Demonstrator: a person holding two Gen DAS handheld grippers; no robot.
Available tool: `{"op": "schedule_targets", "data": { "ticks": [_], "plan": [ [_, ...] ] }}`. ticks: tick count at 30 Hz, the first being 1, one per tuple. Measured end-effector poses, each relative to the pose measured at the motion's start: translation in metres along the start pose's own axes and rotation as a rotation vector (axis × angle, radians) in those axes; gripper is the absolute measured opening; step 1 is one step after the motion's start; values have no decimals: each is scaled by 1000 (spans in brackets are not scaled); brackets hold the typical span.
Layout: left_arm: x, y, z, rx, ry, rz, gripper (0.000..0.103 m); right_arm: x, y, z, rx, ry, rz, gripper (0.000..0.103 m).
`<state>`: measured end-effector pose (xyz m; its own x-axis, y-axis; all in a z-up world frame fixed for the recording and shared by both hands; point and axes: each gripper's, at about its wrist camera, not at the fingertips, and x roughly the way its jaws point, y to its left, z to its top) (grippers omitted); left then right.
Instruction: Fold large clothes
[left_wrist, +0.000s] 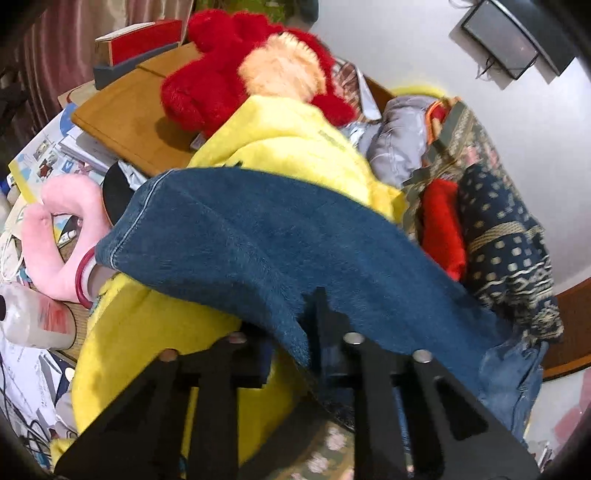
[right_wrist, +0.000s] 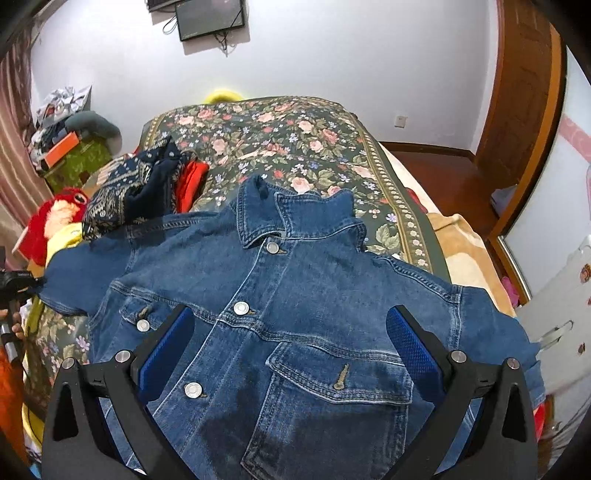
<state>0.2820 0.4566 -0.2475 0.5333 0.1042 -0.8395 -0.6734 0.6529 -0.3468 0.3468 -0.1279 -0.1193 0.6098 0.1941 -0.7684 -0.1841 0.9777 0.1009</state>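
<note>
A blue denim jacket (right_wrist: 280, 295) lies front up, buttoned, on the floral bedspread (right_wrist: 280, 136), collar toward the far end. My right gripper (right_wrist: 290, 325) hovers over its chest, jaws wide open, blue pads (right_wrist: 413, 347) showing, holding nothing. In the left wrist view my left gripper (left_wrist: 291, 325) is shut on the jacket's left sleeve (left_wrist: 258, 236), pinching the denim near its edge and lifting it out over a yellow plush (left_wrist: 155, 339). In the right wrist view that sleeve (right_wrist: 74, 280) stretches off to the left.
A navy patterned cloth (right_wrist: 140, 192) and a red garment (right_wrist: 192, 181) lie at the bed's left side. A red plush toy (left_wrist: 229, 74), pink neck pillow (left_wrist: 62, 236), books and a bottle (left_wrist: 33, 321) crowd the left table. A wooden door (right_wrist: 524, 103) stands at right.
</note>
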Motion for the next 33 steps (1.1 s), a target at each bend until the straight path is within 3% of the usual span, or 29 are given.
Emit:
{"op": "schedule_targets", "data": {
  "ticks": [3, 8, 12, 17, 23, 27, 33],
  "plan": [
    [-25, -19, 0, 51, -64, 12, 11, -4, -8, 1, 37, -2, 17, 103],
    [-84, -73, -6, 184, -186, -44, 10, -18, -21, 1, 111, -37, 60, 103],
    [-132, -135, -25, 327, -269, -132, 10, -26, -29, 0, 123, -56, 64, 103],
    [-165, -215, -69, 522, -288, -252, 10, -34, -41, -5, 143, -68, 90, 103],
    [-157, -297, -140, 708, -207, -346, 10, -44, -60, -14, 164, -80, 88, 103],
    [-130, -332, -193, 791, -86, -366, 10, -52, -79, -24, 172, -93, 60, 103],
    [-82, -349, -274, 886, 141, -336, 10, -51, -108, -38, 234, -63, 44, 103]
  ]
}}
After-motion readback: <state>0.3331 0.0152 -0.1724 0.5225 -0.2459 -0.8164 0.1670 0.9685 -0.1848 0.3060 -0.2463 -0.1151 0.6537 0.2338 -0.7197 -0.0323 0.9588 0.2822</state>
